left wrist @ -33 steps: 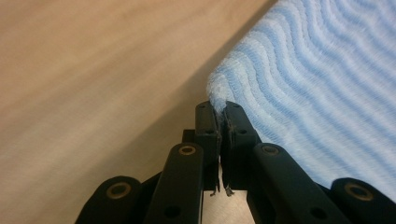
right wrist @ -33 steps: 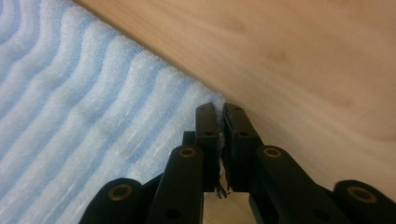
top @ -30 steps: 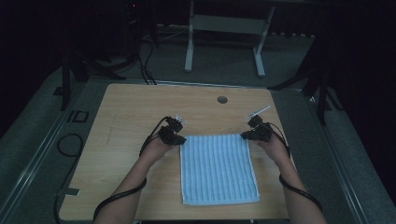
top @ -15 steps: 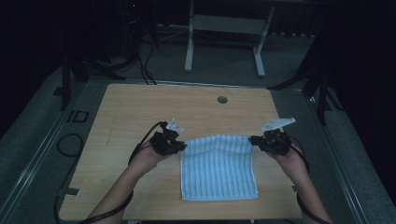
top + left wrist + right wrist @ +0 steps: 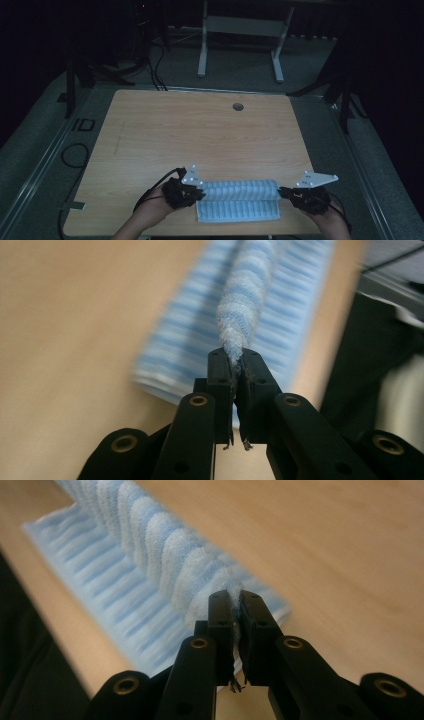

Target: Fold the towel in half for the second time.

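Both grippers, left gripper (image 5: 186, 191) and right gripper (image 5: 300, 195), pinch the far corners of the blue striped towel (image 5: 239, 201) near the table's (image 5: 200, 130) front edge, raised over its near half, so the fold looks about halfway, unreleased.

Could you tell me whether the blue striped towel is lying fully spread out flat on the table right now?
No, the towel is folded over itself near the table's front edge, its upper layer pinched by the left gripper and right gripper.

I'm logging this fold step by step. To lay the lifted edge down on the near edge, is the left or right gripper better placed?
Neither: the left gripper and right gripper each pinch a corner of the towel, level, so both together.
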